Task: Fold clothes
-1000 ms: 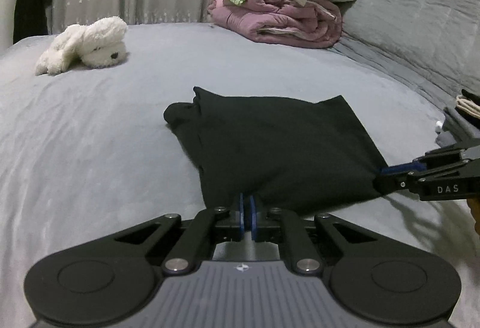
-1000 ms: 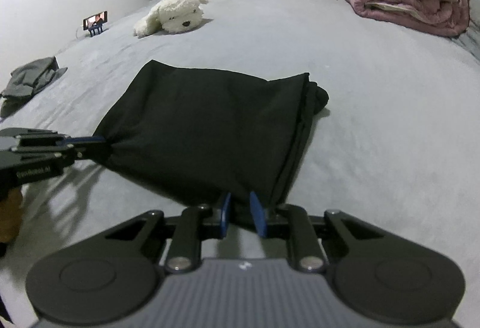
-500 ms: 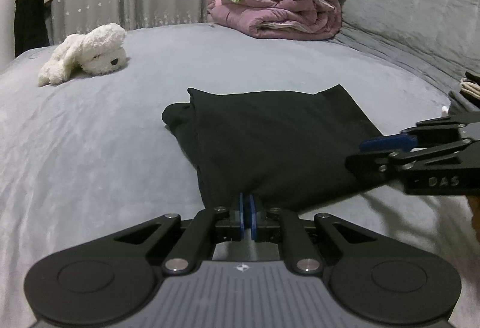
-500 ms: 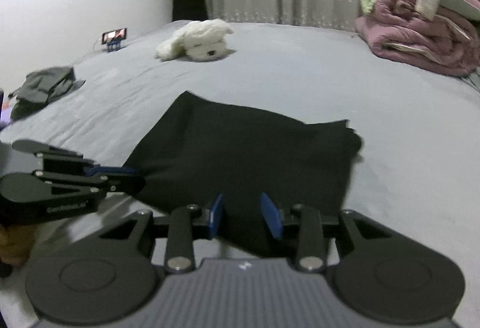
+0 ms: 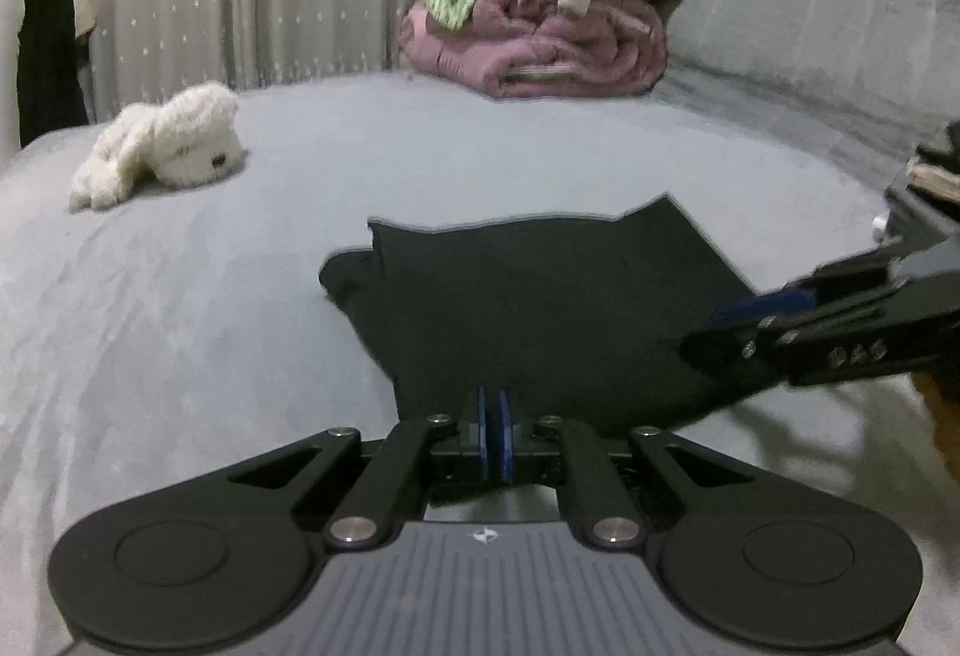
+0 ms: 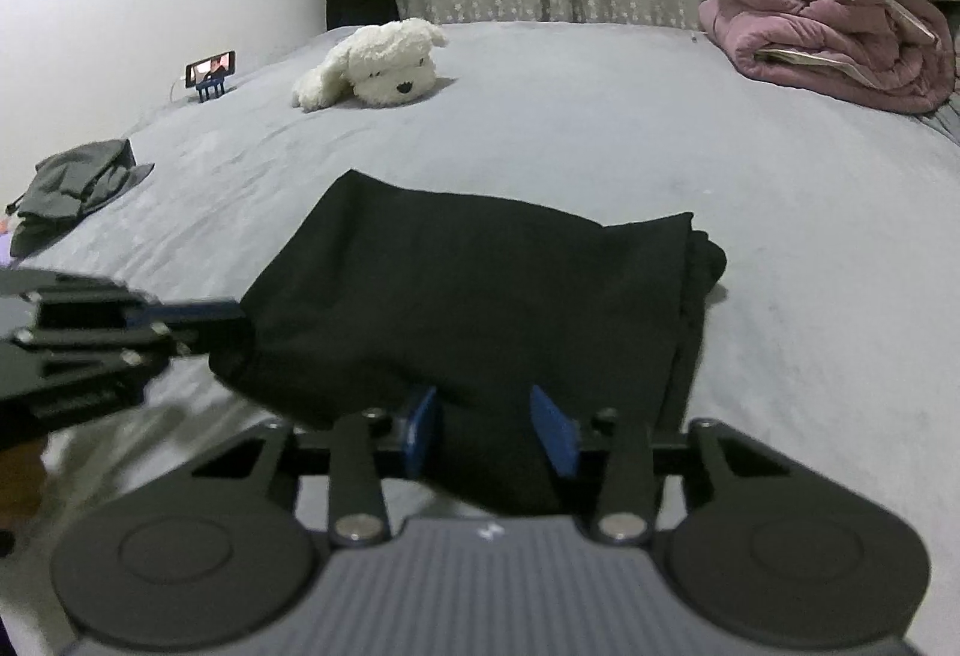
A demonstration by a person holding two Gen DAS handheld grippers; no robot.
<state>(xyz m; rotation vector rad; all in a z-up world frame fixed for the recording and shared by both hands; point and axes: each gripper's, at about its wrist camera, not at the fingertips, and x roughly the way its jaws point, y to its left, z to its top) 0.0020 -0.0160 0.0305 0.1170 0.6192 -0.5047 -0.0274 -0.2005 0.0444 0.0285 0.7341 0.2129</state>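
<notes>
Left wrist: left gripper (image 5: 492,431) clamps black garment (image 5: 540,308) hem; right gripper (image 6: 489,431) gapes; you keep corners level.

**Grey bed, five things on it**

Here's the grey bed (image 6: 600,128), its cover lightly wrinkled. Near the front lies the black garment (image 6: 480,284), folded flat, with a bunched edge along one side. Further back, a white plush dog (image 6: 378,62) sprawls on its belly. At the far corner sits a rolled mauve quilt (image 6: 840,44) with loose clothes piled on top. By the wall edge, a crumpled grey garment (image 6: 78,188), and beyond it a phone on a small stand (image 6: 210,71).
</notes>
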